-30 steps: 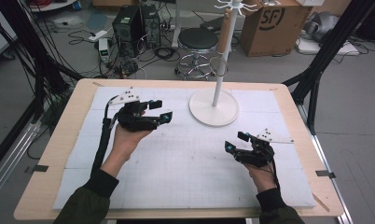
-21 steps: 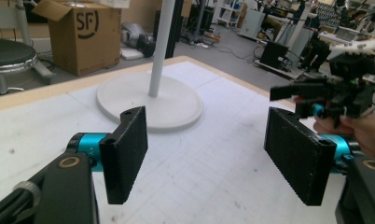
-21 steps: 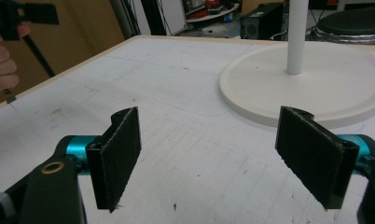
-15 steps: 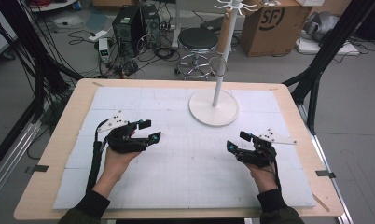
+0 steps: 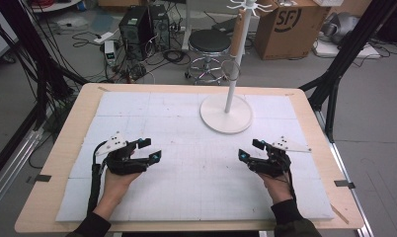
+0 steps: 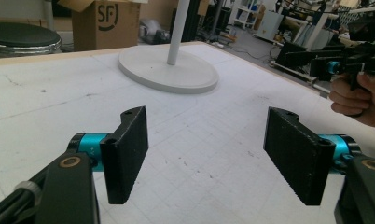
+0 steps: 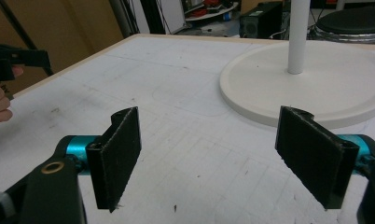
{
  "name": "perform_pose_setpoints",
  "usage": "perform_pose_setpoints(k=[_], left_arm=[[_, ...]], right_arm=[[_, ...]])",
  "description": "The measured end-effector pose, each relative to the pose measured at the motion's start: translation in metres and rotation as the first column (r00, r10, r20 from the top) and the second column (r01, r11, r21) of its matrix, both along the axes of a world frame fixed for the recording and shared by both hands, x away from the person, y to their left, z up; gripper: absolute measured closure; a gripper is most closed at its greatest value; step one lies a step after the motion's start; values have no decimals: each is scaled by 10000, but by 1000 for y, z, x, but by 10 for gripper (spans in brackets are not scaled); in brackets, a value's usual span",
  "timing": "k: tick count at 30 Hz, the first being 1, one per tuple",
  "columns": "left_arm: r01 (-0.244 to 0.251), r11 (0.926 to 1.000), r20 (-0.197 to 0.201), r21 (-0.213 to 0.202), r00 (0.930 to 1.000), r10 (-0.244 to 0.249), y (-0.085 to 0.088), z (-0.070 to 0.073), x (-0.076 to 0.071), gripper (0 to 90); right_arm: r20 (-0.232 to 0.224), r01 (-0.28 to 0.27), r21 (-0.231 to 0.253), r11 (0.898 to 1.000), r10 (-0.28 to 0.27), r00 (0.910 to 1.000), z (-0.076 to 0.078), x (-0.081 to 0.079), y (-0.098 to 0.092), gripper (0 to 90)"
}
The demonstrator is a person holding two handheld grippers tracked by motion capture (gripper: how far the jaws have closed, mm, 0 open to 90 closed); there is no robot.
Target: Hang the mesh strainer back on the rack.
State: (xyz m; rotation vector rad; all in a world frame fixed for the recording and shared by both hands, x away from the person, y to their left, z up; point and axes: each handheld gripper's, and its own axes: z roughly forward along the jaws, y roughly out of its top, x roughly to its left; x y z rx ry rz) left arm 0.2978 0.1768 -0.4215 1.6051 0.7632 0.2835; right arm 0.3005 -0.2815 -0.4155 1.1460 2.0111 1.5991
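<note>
Step in hand: both sets of tongs rest low over the white gridded mat (image 5: 196,148) on the wooden counter (image 5: 63,163), each turned inward; nothing is gripped, which reads as a ready pose.
Left tongs (image 5: 148,150): jaws wide, empty.
Right tongs (image 5: 251,150): jaws wide, empty.
Nearest thing: white round-based stand with a slim pole (image 5: 226,113), upright at the far middle of the mat, nearer the right tongs.
Next move: probably a reach forward to the stand.
Writing: "SF" on the brown cardboard box (image 5: 290,22) on the floor behind.

Both hand-held grippers, left gripper (image 5: 146,150) and right gripper (image 5: 251,150): black bodies, rough black pads on teal barrels, brass screws, grey triangular top plates, black cables; dark sleeves.
</note>
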Motion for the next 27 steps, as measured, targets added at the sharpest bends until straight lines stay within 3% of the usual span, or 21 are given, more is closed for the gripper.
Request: perform_pose_setpoints(k=[11, 17, 27], left_arm=[[-146, 9997, 175, -173, 9997, 149, 5, -1, -5, 301], [-374, 9990, -36, -252, 9993, 373, 13, -8, -12, 301], [-549, 9985, -116, 49, 9984, 550, 16, -13, -12, 297]], right_arm=[[48, -44, -93, 9999, 44, 10000, -1, -2, 3, 214], [51, -150, -285, 9995, 151, 9999, -2, -4, 6, 213], [23, -256, -310, 9992, 257, 9997, -4, -4, 7, 211]])
